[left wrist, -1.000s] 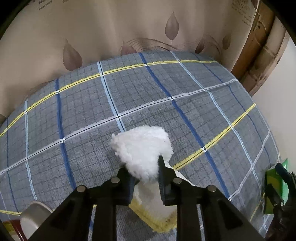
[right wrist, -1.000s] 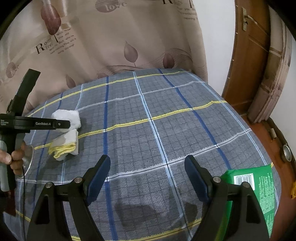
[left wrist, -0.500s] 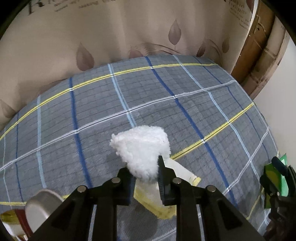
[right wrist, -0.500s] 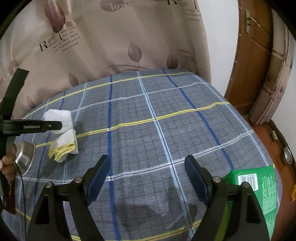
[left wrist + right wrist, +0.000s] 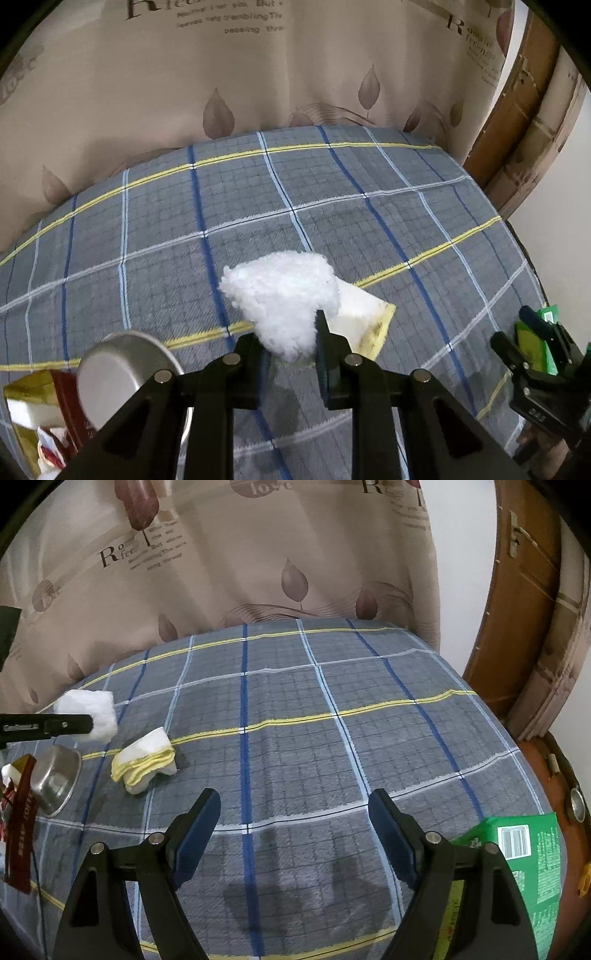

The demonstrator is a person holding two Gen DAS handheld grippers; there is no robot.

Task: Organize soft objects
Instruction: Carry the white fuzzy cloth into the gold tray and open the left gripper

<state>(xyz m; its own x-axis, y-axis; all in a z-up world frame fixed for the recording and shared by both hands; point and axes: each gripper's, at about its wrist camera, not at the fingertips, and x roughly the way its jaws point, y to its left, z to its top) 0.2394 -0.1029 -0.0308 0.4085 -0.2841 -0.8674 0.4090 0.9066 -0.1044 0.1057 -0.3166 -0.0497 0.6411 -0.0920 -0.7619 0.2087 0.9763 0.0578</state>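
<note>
White fluffy cloth (image 5: pixel 284 295) fills the centre of the left wrist view, hiding most of the yellow-edged folded towel (image 5: pixel 364 314) behind it. The left gripper (image 5: pixel 290 343) has its jaws closed on the cloth's lower end, holding it above the plaid blanket (image 5: pixel 332 206). A steel bowl (image 5: pixel 122 373) is cut off at lower left, blurred, beside a red packet (image 5: pixel 62 406).

The right wrist view shows the whole towel (image 5: pixel 146 760) lying on the blanket (image 5: pixel 295 720) at centre left, with the cloth (image 5: pixel 92 712) just above it. The right gripper (image 5: pixel 294 827) hangs with jaws wide apart, touching nothing. A green package (image 5: pixel 524 853) sits at lower right.
</note>
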